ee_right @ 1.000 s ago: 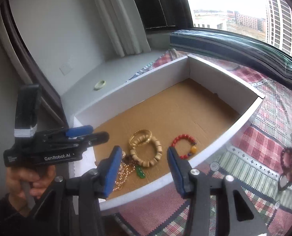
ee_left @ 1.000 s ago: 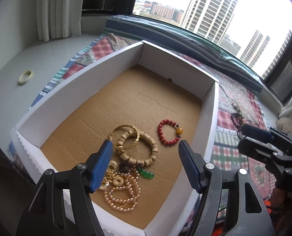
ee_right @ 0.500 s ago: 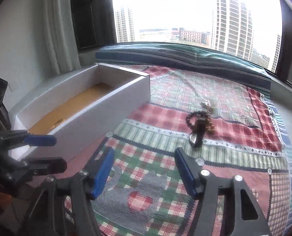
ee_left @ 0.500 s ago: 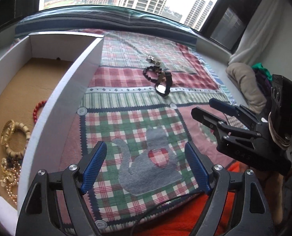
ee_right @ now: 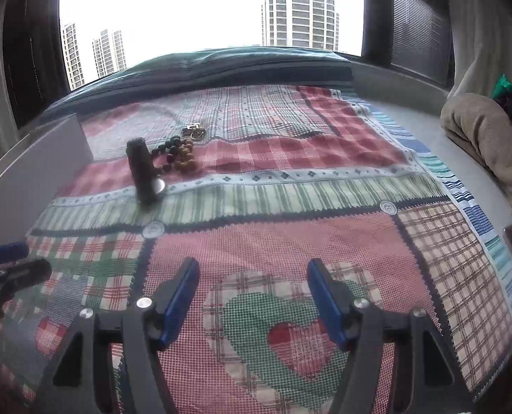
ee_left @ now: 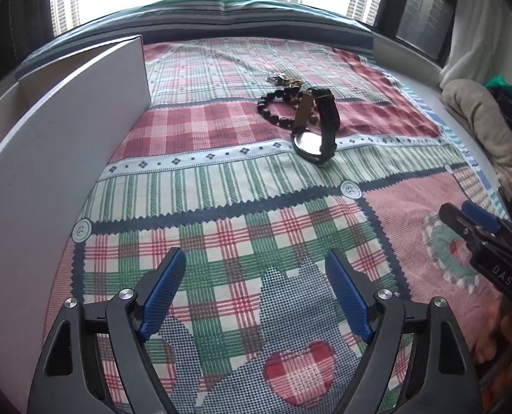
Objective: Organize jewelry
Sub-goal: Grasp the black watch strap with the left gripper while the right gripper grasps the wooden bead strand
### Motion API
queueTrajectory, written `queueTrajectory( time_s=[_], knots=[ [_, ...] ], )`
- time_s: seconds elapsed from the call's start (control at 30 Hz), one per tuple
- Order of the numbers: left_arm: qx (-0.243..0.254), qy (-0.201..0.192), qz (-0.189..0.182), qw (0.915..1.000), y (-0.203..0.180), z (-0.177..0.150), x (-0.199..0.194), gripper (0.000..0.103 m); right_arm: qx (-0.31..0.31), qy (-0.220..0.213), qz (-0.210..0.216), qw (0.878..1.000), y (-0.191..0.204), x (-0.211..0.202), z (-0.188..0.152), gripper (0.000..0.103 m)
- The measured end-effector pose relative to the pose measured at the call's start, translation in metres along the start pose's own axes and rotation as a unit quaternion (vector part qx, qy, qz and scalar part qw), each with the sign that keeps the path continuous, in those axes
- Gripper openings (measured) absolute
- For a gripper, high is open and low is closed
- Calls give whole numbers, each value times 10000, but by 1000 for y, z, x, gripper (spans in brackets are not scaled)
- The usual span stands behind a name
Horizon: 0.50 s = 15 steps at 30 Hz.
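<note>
Plaid quilt, left wrist view: the patchwork quilt (ee_left: 256, 214) covers the window ledge; the white box (ee_left: 59, 158) stands at its left edge, only its outer wall showing.
Task things, left wrist view: a wristwatch (ee_left: 316, 127) lies dial-down toward the camera, strap arched, against a dark bead bracelet (ee_left: 276, 108), with small metal clips (ee_left: 283, 77) just behind.
Direction: the cluster lies straight ahead and slightly right of the left gripper (ee_left: 256, 296), well apart from it; the watch's long axis runs almost away from the camera.
Left fingers: spread wide, nothing between them.
Right gripper, left wrist view: the right gripper (ee_left: 470, 220) enters low at the right edge, seen side-on, so I cannot tell its spread from here.
Right wrist view: the right gripper's own blue fingers (ee_right: 183, 300) stand apart and empty over a heart patch; the watch and beads lie ahead to the left, well apart.
Nearer hand: judged roughly equal, the left better lined up.
Change: a second ago both cameras looked down into the box at the sorted bracelets; now both face the loose pieces on the quilt.
</note>
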<state>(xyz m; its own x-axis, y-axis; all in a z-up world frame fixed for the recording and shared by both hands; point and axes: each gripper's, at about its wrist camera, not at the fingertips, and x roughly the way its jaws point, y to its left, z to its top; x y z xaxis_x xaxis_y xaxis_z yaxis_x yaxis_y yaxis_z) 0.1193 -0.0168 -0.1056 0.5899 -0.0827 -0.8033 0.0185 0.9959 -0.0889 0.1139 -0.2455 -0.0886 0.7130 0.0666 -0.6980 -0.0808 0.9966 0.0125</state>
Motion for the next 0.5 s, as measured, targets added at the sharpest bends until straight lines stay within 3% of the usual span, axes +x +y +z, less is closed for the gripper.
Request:
queueTrajectory(
  time_s=[0.2,0.37,0.5],
  knots=[
    [-142,10,315,9994,8,6,22,85,288,-63,-83,9995,-11,3,-2,66],
    [0,121,523,9986,4,9,33,102,499,-72,-14,9987,-20,4,-4,68],
    [-43,103,557,9984,4,12,37,103,537,-21,-23,9986,-20,6,-6,68]
  ],
)
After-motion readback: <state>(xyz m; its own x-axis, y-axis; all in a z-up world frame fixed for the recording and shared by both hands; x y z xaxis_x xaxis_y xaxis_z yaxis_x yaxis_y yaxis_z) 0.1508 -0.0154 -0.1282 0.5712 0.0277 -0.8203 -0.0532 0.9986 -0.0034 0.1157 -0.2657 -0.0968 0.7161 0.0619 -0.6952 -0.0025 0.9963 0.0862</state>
